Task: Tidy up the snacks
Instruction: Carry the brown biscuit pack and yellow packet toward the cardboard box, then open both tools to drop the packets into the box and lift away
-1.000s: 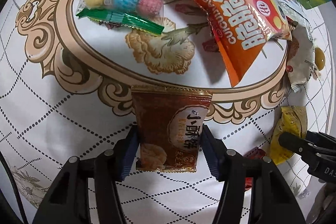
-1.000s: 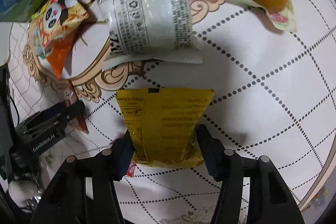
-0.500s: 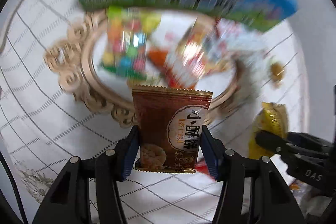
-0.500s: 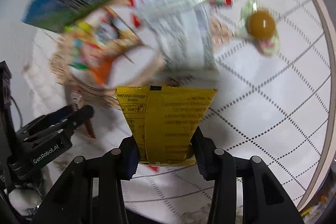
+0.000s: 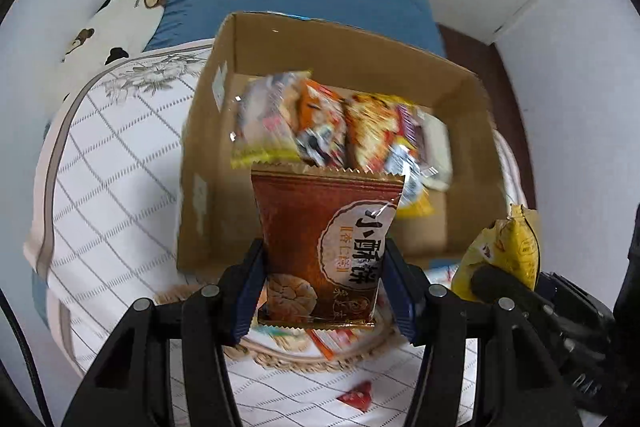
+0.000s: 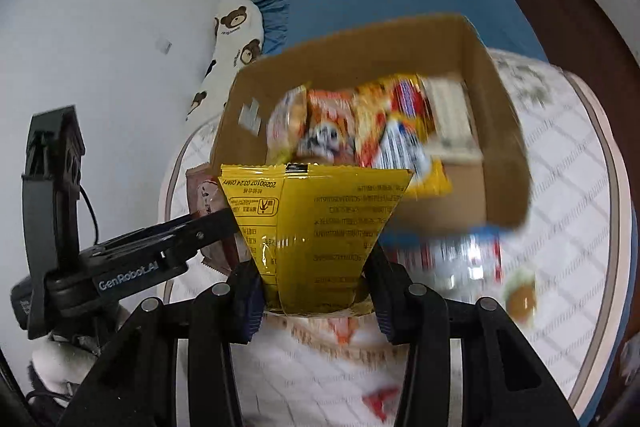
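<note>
Brown biscuit packet [image 5: 326,251] pinched by left gripper [image 5: 324,287], yellow packet [image 6: 316,231] pinched by right gripper [image 6: 316,291]

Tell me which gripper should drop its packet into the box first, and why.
Left, probably. The left gripper holds the brown packet almost centred before the open box. In that view, the right gripper with its yellow packet sits off toward the box's right corner. The difference is small.
</note>
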